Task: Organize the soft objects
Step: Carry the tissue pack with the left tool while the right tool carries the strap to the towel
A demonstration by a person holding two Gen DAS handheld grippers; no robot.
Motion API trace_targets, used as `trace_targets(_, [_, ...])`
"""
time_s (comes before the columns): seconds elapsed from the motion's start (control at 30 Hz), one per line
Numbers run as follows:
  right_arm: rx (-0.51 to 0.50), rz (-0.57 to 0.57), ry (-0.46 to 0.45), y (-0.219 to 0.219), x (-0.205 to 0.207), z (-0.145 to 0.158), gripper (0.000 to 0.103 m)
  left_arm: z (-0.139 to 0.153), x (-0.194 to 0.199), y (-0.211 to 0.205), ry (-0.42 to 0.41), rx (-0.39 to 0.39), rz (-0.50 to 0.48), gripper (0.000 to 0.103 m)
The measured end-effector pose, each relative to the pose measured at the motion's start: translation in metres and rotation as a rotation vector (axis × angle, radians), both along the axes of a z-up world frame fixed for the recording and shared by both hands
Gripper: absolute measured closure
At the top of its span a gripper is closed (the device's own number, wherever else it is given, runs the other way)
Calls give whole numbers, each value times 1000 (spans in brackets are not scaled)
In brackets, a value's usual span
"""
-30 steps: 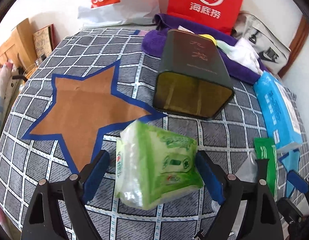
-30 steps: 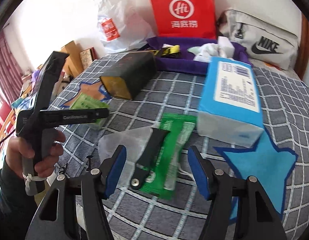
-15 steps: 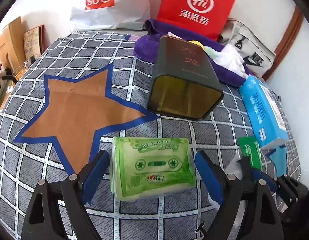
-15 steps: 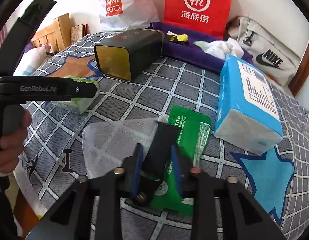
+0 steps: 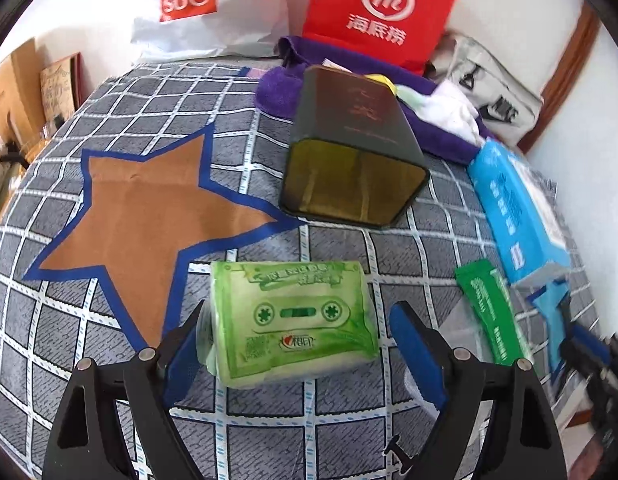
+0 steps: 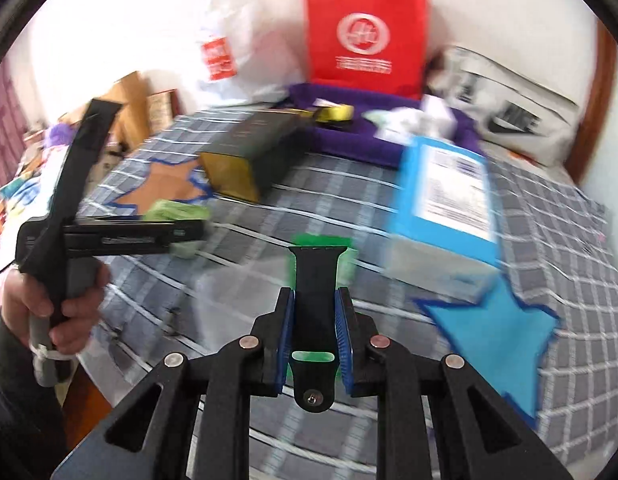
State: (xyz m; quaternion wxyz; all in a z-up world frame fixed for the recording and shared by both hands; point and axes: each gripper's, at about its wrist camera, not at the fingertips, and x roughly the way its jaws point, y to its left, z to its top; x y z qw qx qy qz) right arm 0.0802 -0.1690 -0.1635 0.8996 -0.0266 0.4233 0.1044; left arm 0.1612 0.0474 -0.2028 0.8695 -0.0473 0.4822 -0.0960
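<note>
Since the earlier frame, the right gripper (image 6: 315, 330) has closed its blue-padded fingers (image 6: 287, 336) on the black rubbery watch strap (image 6: 313, 280) and lifted it off the grey checked bed cover (image 6: 549, 248), above the flat green sachet (image 6: 345, 254). With the strap gripped, carrying it to a sorting spot looks like the next step. The left gripper (image 5: 299, 338) keeps its fingers wide around the green soft tissue pack (image 5: 297, 322), which lies on the bed just beside the brown star patch (image 5: 149, 208), not yet squeezed. The open dark green tin box (image 5: 349, 152) lies beyond it.
</note>
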Motion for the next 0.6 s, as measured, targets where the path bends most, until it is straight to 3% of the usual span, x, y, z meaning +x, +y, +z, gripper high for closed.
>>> trace_targets(0.2, [-35,-138,44,-56,-7,-20,82,-1,1,-9,-2,56,26,17])
trace_targets(0.3, [-36,-158,68,-70,-6,-35,82,0,0,-12,-6,117,38,30])
trace_targets(0.4, [-3,-150,94,-77,-7,-53,81,3,0,-10,10,92,31,32])
trace_targets(0.5, [9,-137,66,-78,-14,-55,75,9,-3,-5,23,64,45,32])
trace_targets(0.6, [-11,-141,45,-74,-15,-58,76,16,-4,-2,34,38,51,32])
